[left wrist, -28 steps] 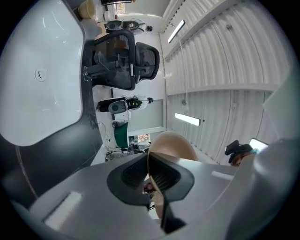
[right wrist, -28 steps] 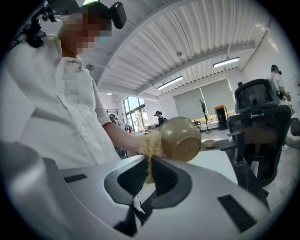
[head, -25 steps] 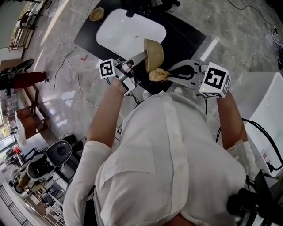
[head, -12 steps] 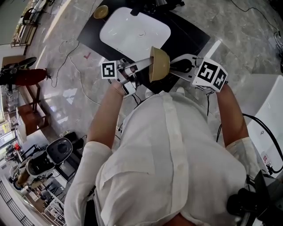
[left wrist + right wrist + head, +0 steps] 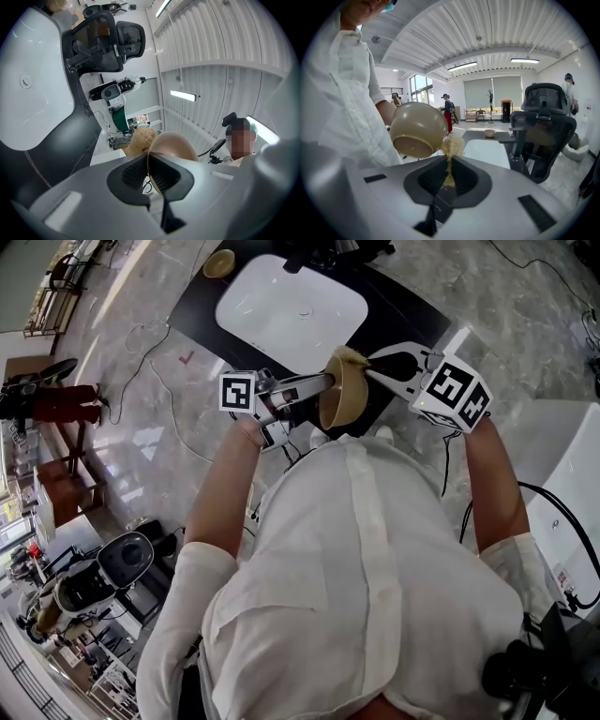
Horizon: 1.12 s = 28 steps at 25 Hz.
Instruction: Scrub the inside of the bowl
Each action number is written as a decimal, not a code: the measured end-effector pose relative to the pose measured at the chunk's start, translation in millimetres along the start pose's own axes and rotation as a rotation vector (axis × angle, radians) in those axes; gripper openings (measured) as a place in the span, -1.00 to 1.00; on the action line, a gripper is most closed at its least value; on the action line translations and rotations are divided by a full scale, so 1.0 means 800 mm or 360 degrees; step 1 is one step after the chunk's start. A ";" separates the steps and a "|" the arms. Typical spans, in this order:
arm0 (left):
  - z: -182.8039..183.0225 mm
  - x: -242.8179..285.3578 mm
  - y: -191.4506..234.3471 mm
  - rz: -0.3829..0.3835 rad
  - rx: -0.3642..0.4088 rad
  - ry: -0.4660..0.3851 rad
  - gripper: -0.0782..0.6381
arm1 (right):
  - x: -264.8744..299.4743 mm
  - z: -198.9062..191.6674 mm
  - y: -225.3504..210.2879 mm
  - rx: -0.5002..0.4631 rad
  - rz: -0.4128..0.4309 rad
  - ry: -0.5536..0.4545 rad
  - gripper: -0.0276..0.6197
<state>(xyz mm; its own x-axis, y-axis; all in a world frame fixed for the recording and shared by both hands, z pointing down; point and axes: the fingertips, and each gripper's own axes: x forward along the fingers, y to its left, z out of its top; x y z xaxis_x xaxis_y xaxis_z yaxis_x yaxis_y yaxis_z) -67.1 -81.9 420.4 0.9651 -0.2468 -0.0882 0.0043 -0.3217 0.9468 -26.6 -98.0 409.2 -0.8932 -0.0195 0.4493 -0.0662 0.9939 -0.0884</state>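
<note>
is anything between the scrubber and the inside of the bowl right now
No separate thing. The scrubber, in the right gripper, sits at the rim of the bowl, which the left gripper holds. But the bowl's underside faces the right gripper, so its own wall is in the way.

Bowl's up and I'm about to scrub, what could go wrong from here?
The left gripper pinches the bowl by its rim alone, in mid-air; a push from the scrubber could lever it loose.
The right gripper holds only a thin wisp of the scrubber's fibres, which may pull free under pressure.
</note>
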 end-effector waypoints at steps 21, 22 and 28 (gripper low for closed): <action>0.010 -0.047 0.032 -0.0068 -0.0134 -0.0050 -0.73 | -0.018 0.066 0.058 0.0144 0.0047 -0.0427 -0.84; 0.013 -0.050 0.030 -0.0082 -0.0146 -0.0059 -0.73 | -0.017 0.071 0.064 0.0148 0.0062 -0.0440 -0.84; 0.033 -0.073 0.019 -0.0151 -0.0185 -0.0105 -0.73 | 0.007 0.096 0.105 0.0135 0.0161 -0.0467 -0.84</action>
<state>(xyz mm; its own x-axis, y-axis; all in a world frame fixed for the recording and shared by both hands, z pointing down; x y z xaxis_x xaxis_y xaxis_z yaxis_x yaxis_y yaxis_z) -130.6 -96.5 431.5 0.9396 -0.2810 -0.1952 0.1284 -0.2393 0.9624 -71.6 -23.3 336.0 -0.9864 0.0363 0.1602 0.0038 0.9801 -0.1987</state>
